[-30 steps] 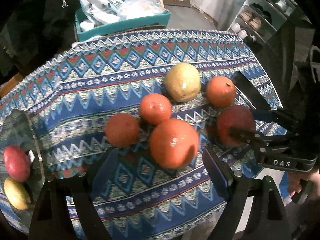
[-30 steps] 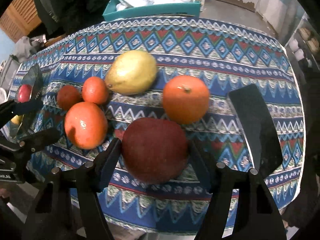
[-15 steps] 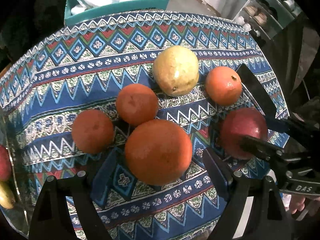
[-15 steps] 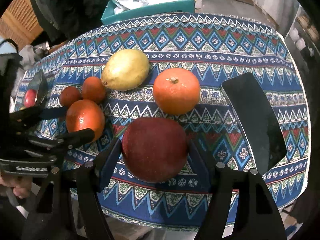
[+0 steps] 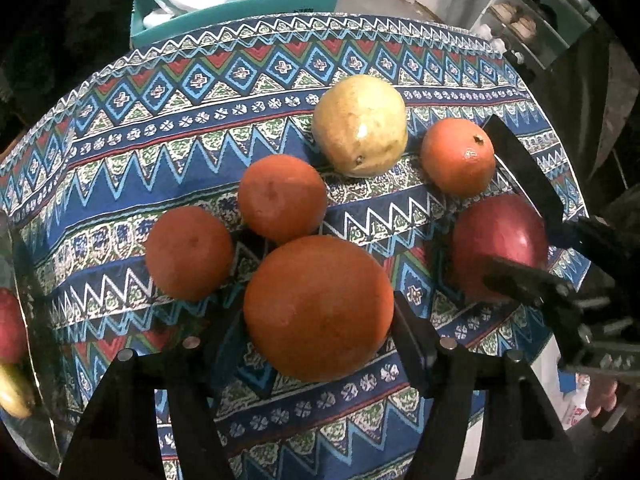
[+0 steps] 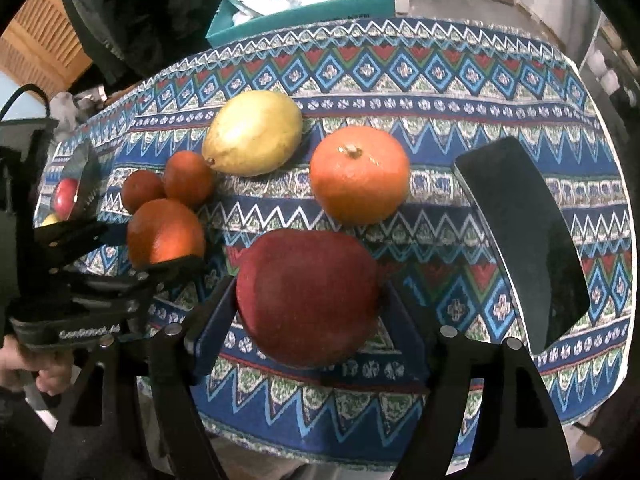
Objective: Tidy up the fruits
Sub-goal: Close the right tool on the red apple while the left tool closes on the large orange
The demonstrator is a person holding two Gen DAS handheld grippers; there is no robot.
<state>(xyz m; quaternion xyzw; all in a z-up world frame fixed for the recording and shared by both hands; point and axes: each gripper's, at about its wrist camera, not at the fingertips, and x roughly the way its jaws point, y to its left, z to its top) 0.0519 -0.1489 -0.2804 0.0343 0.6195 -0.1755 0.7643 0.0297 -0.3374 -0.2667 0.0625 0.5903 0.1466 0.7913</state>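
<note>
My left gripper is shut on a large orange, which fills the space between its fingers; it also shows in the right wrist view. My right gripper is shut on a dark red apple, also seen in the left wrist view. Two small oranges, a yellow pear and another orange lie on the patterned tablecloth.
A black flat phone-like slab lies at the table's right. A glass container at the left edge holds a red and a yellow fruit. A teal box with bags stands beyond the far edge.
My left gripper has moved forward around the large orange, which now sits between its fingers. The right gripper stays around the red apple.
</note>
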